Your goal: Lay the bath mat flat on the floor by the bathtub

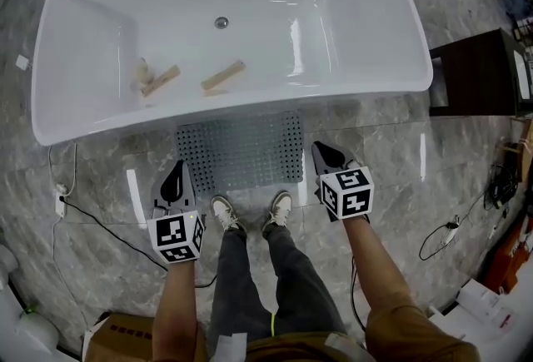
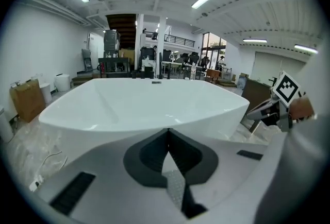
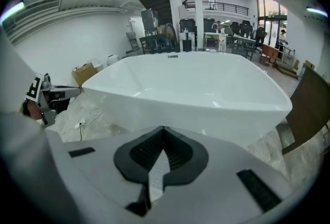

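A grey stone floor [image 1: 100, 177] is spreading around a white tub [image 1: 83, 115]. Nearest, the person's shoes [image 1: 225, 213] are standing at the near edge of the mat [image 1: 241, 151]. The left gripper [image 1: 176, 173] and right gripper [image 1: 326, 155] are hovering either side of it, both with jaws pressed together, gripping nothing. The mat is lying flat just beside the tub. Wooden blocks [image 1: 223, 76] are resting inside the tub.

The grey rectangular rubber bath mat [image 1: 241, 154], dotted all over with small holes, lies flat on the grey marbled floor [image 1: 100, 177]. Its long far edge meets the near side of the white bathtub [image 1: 75, 115], roughly midway along it.
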Tool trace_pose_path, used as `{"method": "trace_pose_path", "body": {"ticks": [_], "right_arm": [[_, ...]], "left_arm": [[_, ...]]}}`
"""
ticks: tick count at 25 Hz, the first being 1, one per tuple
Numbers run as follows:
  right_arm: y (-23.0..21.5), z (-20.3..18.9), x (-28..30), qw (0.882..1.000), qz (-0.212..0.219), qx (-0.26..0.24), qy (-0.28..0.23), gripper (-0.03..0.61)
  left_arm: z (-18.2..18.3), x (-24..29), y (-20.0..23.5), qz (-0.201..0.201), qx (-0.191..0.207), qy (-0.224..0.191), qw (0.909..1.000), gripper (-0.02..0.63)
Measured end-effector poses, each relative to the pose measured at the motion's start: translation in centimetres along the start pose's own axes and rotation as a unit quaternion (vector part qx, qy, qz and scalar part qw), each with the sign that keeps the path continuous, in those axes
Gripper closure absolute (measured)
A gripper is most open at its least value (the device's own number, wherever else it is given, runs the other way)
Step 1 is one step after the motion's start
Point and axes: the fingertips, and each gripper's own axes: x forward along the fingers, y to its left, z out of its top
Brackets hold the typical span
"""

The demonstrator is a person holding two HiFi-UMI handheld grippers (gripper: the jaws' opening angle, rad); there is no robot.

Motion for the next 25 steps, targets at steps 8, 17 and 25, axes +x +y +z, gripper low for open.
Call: {"method": "trace_pose_path", "body": {"ticks": [8,17,25], "right_arm": [[1.1,6.2,-7.4,0.998,-0.002,-0.010,-0.068,0.575],[1.8,12.2,-15.5,0.989,-0.006,-0.012,-0.146,0.575],[3.6,16.5,-21.6,0.980,-0.005,-0.033,-0.198,0.575]], "left_arm": [[8.2,-5.0,-0.7,0.002,0.009,-0.069,0.9976,0.611],[15.0,-11.1,-2.7,-0.002,0.027,-0.129,0.9913,0.611],[21.6,-16.3,-2.8,0.012,0.041,-0.180,0.9828,0.611]]}}
